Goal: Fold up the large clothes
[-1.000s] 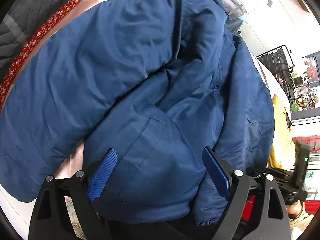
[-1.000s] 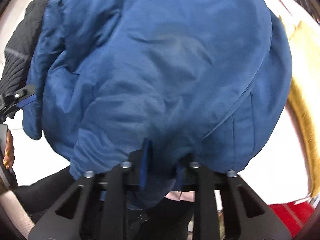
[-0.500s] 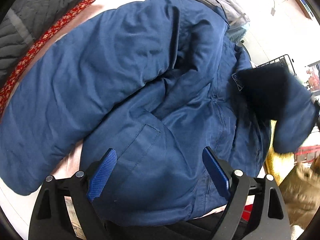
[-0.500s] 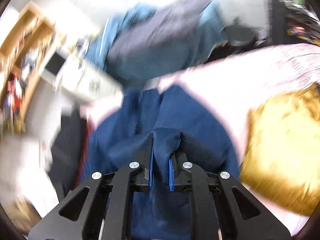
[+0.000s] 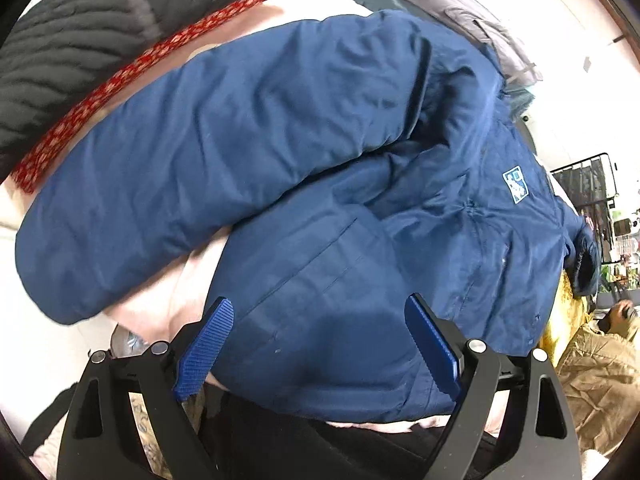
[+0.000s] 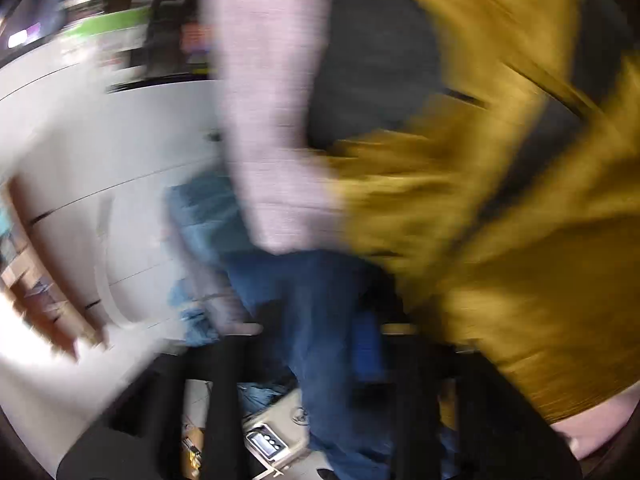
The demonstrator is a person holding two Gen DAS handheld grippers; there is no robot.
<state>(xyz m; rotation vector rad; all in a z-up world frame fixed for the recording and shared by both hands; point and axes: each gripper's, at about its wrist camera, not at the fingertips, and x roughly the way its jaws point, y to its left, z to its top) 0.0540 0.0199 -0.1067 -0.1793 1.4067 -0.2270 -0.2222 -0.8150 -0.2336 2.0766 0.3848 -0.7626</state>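
A large blue jacket [image 5: 320, 168] lies spread on a pink sheet [image 5: 192, 280] in the left wrist view. One sleeve [image 5: 180, 184] is folded across its chest, and a white logo patch [image 5: 516, 184] shows at the right. The other sleeve's cuff [image 5: 584, 264] rests at the jacket's right edge. My left gripper [image 5: 320, 344] hovers open over the jacket's lower hem, its pads off the cloth. The right wrist view is heavily blurred. There my right gripper [image 6: 320, 344] has its jaws opening, with a strip of blue cloth [image 6: 324, 320] hanging between the spread fingers.
A black quilted garment [image 5: 60, 40], a red patterned strip [image 5: 120, 76] and a grey garment [image 5: 460, 12] lie beyond the jacket. A mustard-yellow garment [image 6: 500, 200] lies to the right, by a tan coat [image 5: 600, 368]. White cabinet fronts [image 6: 100, 140] show at the left.
The right gripper carried the blue sleeve over to the jacket's right side, then swung fast toward the yellow garment, its jaws parting. The left view rose slightly and rolled.
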